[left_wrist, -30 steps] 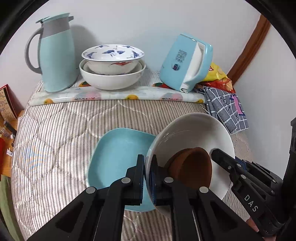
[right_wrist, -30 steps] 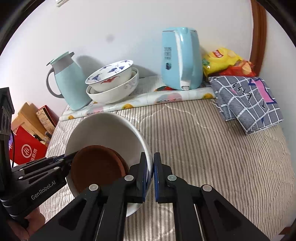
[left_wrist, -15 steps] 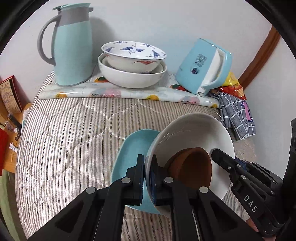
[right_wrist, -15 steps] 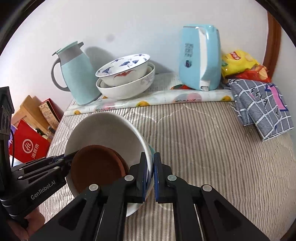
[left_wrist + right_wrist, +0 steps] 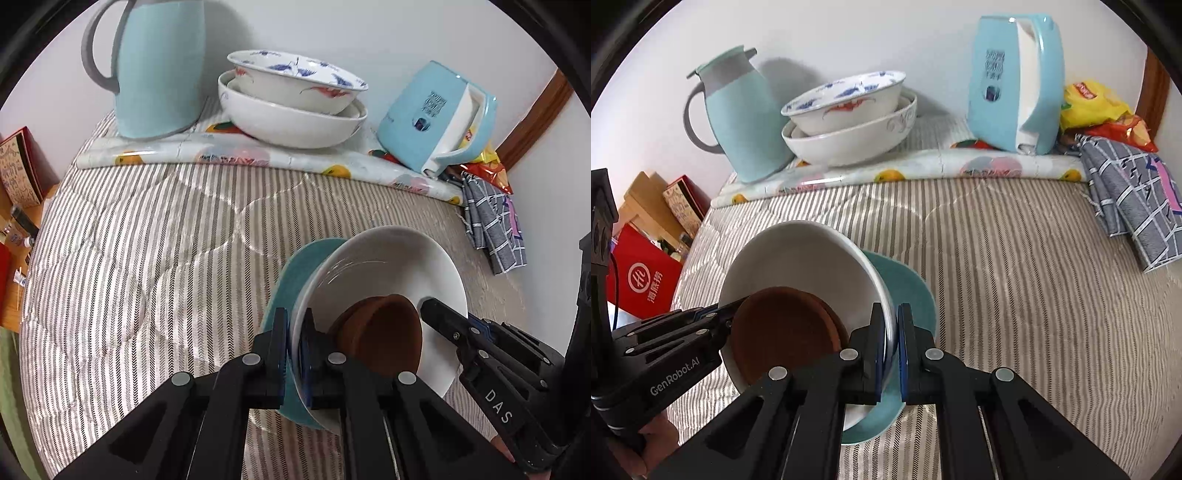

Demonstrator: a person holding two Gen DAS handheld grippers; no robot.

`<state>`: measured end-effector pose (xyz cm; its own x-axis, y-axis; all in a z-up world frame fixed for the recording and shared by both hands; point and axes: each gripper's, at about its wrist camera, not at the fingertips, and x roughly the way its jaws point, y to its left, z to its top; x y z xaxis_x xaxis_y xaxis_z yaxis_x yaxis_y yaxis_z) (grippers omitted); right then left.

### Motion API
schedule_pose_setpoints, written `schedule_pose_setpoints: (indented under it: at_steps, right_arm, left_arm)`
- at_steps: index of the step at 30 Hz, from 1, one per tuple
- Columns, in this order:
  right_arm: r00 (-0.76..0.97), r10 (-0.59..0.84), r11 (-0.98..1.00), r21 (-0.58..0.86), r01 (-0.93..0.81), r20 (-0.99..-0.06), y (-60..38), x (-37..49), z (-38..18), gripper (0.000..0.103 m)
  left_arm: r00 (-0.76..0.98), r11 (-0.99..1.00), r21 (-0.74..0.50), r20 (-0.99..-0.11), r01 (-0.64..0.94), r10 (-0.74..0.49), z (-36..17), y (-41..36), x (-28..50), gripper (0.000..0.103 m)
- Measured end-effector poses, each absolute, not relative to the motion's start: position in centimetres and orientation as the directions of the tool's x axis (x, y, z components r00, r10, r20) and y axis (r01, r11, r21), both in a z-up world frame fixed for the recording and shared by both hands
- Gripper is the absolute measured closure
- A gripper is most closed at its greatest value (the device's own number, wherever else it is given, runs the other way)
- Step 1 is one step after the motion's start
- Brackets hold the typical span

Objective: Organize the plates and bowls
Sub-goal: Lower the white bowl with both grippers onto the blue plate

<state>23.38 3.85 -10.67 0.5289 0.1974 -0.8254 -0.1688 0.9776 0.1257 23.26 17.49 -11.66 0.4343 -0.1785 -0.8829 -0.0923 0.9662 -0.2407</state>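
Observation:
A white bowl with a small brown dish inside is held from both sides. My left gripper is shut on its left rim. On the opposite rim my right gripper is shut. Each gripper shows in the other view, the right gripper and the left gripper. The bowl hangs over a teal plate lying on the striped quilt and hides most of it. I cannot tell whether bowl and plate touch. At the back, a patterned bowl nests in a larger white bowl.
A light blue jug stands left of the stacked bowls, and a blue kettle to their right on a fruit-print mat. A checked cloth and snack bags lie far right. Red boxes stand beyond the left edge.
Both grippers have carried the white bowl forward and down. It now covers most of the teal plate, which earlier showed beside it. The stacked bowls at the back look nearer.

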Motion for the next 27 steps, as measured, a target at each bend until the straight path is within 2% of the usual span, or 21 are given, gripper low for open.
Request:
schedule_pose_setpoints:
  at_steps: [27]
  right_arm:
    - [0.505, 0.208, 0.972, 0.118, -0.204, -0.838, 4.1, 24.7, -11.5, 0.090]
  left_arm:
    - [0.406, 0.953, -0.297, -0.880, -0.067, -0.246, -12.7, 18.4, 24.6, 0.092]
